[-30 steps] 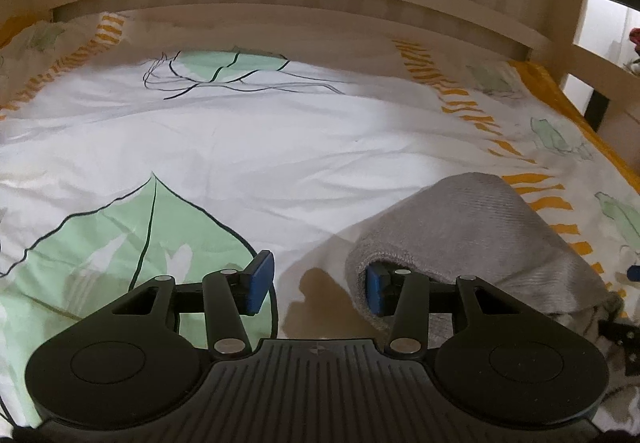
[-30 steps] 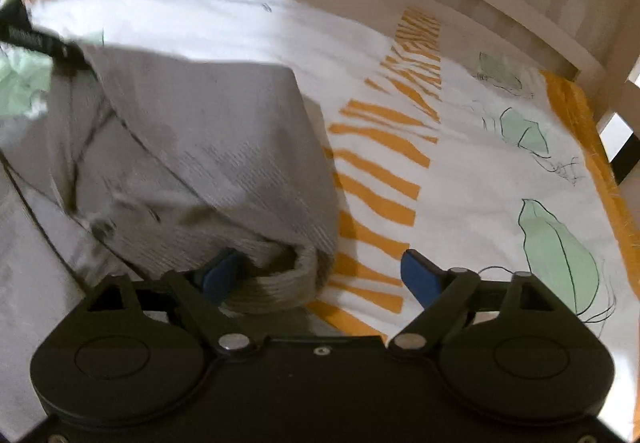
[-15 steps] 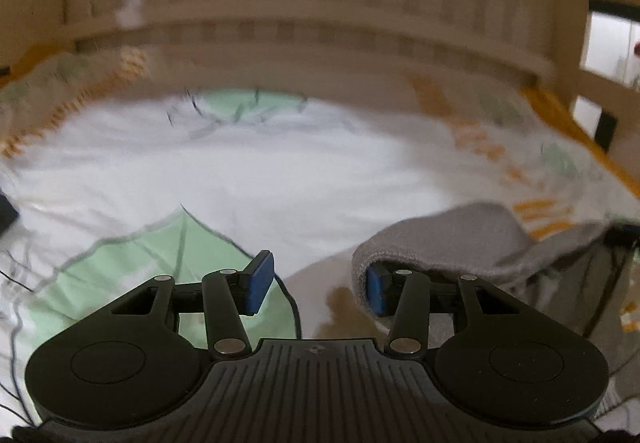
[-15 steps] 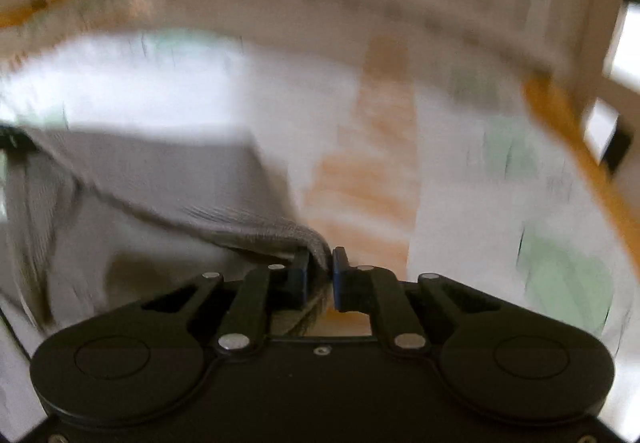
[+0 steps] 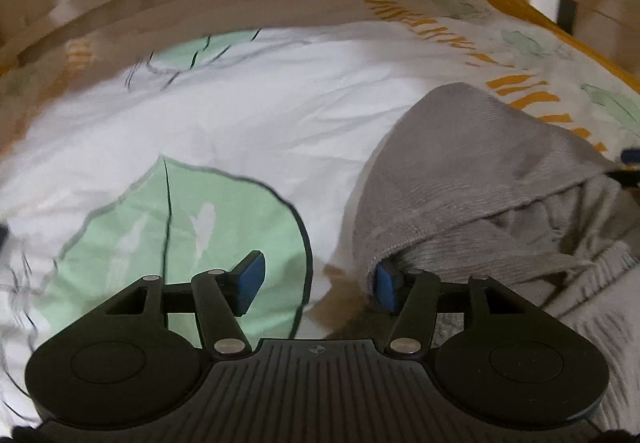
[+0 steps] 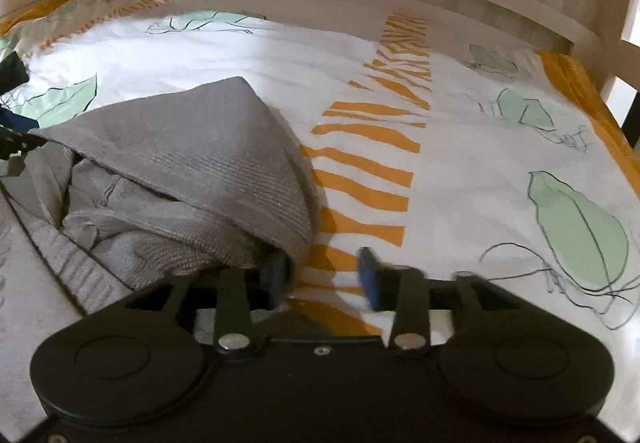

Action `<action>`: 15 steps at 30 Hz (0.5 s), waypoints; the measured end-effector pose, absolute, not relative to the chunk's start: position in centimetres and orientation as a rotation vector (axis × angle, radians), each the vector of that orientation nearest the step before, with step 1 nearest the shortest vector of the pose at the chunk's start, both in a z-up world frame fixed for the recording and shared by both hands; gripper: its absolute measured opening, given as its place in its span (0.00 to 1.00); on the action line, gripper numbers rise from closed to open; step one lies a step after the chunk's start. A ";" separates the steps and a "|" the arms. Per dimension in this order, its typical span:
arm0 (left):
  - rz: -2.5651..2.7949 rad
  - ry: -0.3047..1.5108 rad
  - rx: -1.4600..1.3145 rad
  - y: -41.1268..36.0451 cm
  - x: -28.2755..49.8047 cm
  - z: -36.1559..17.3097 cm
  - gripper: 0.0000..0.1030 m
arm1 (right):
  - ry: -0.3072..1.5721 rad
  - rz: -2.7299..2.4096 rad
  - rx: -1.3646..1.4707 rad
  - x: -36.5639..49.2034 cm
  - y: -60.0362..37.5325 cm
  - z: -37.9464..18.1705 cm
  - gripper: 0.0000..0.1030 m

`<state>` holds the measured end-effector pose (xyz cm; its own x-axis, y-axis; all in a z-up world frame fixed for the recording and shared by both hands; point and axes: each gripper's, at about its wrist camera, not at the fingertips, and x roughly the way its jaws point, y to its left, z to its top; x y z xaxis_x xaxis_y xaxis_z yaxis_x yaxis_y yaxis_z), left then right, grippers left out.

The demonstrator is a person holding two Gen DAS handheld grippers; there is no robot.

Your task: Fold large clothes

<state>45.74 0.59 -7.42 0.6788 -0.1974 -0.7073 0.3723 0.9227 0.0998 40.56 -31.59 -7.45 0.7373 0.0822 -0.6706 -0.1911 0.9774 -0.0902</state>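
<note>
While the bed (image 5: 280,123) is carrying the whole scene as the one thing that holds anything, its white cover printed with green leaves (image 5: 192,235) and orange stripes (image 6: 372,179) is lying spread from the wooden rail at the far side down to the cameras, and the only item lying on it is the grey knitted garment (image 5: 472,171). Starting at the left of the left wrist view, the big green leaf is sitting under the left gripper (image 5: 318,279), whose jaws have just been opening and are now standing moderately apart over bare cover, with nothing between the blue pads; its right-hand pad (image 5: 386,285) is tucking just under the hemmed edge of the garment, which is draping over it, while the other pad is standing clear of the cloth. Further right, the garment is rising in a folded peak and bunching into loose ribbed folds behind it. Moving on to the right wrist view, the same garment (image 6: 208,171) is filling the left side, and the right gripper (image 6: 324,275) is sitting at its near corner, jaws having just been opening and now parted, no longer pinching; the left pad (image 6: 276,275) is lying against the cloth edge and the other over the orange stripes.
</note>
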 end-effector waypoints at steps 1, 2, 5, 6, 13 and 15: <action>-0.344 0.761 0.255 0.8 45.5 -6.9 0.54 | 0.726 0.157 -0.160 40.3 -31.5 -7.0 0.56; -0.371 0.767 0.264 1.0 45.2 -6.3 0.56 | 0.727 0.168 -0.159 40.0 -31.8 -6.4 0.57; -0.424 0.779 0.280 2.1 44.2 -5.5 0.56 | 0.734 0.197 -0.124 39.2 -32.7 -5.4 0.65; -0.442 0.784 0.274 2.5 44.0 -5.2 0.57 | 0.732 0.204 -0.109 38.9 -33.0 -5.0 0.65; -0.385 0.714 -0.012 2.8 45.5 -2.3 0.61 | 0.662 0.236 0.023 39.2 -33.2 -2.8 0.62; -0.368 0.721 -0.031 1.2 46.8 -2.9 0.61 | 0.653 0.225 0.058 40.4 -32.5 -2.8 0.51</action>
